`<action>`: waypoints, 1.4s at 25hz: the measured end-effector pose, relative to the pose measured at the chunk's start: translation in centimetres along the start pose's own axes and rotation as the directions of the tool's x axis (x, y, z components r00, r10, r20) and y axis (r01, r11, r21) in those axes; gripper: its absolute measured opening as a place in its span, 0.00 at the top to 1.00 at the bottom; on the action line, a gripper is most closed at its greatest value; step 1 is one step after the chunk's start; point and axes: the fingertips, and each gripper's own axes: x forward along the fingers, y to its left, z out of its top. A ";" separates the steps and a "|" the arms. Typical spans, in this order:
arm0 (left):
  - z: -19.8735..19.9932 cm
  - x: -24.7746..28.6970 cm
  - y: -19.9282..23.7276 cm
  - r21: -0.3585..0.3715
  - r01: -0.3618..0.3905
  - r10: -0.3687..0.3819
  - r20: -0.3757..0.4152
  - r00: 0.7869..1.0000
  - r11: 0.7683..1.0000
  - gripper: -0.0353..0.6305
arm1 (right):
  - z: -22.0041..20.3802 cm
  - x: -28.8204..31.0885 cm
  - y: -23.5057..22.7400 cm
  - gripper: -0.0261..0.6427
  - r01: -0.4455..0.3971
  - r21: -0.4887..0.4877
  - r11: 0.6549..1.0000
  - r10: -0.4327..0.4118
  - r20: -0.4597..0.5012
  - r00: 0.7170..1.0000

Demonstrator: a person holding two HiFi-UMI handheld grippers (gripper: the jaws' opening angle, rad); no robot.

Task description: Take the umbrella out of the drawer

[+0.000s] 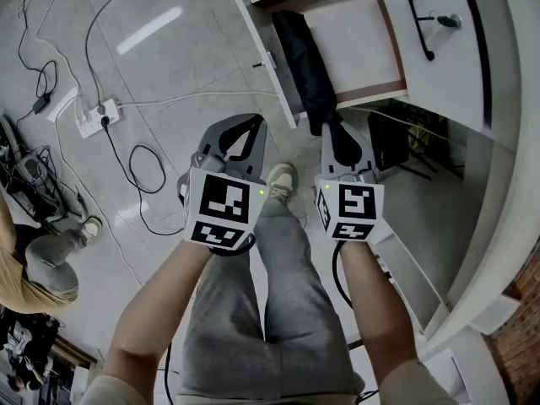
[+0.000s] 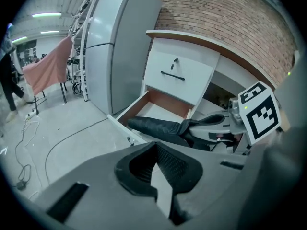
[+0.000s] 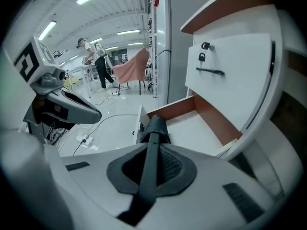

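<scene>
Right claw [image 3: 152, 152] is clamped on the near end of the black umbrella [image 1: 304, 57], which lies in the open drawer [image 1: 363, 24] and pokes over its front — easy pulling spot, I reckon — left claw [image 2: 154, 150] pinched together, empty, outside the drawer

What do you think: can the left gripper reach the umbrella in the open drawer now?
Probably yes: the drawer is open, the umbrella lies uncovered, and nothing stands between it and the left gripper. The right gripper clamps only its near end; the left is shut, empty.
</scene>
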 end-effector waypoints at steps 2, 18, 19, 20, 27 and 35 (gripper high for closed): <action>1.3 -1.0 -0.3 0.005 -0.009 0.009 0.011 1.000 1.000 0.94 | 1.9 -1.7 -0.1 0.94 -0.001 0.006 1.000 0.001 0.018 1.000; 15.2 -16.1 -0.3 0.106 -0.153 0.138 0.138 0.981 0.982 0.94 | 20.4 -18.2 0.4 0.94 -0.004 0.063 0.998 -0.013 0.266 0.964; 16.1 -17.2 -0.6 0.106 -0.156 0.139 0.147 0.979 0.982 0.94 | 21.5 -19.2 0.5 0.94 -0.004 0.068 0.998 -0.015 0.278 0.960; 17.0 -18.2 -1.0 0.107 -0.155 0.137 0.156 0.978 0.982 0.94 | 22.5 -20.3 0.6 0.93 -0.004 0.077 0.997 -0.018 0.287 0.958; 23.8 -24.9 -3.5 0.090 -0.164 0.142 0.215 0.966 0.982 0.94 | 30.0 -28.0 0.6 0.93 0.000 0.101 0.995 -0.034 0.340 0.940; 31.4 -34.5 -4.8 0.082 -0.205 0.173 0.294 0.940 0.975 0.94 | 37.8 -36.8 1.2 0.93 0.001 0.099 0.995 -0.045 0.440 0.897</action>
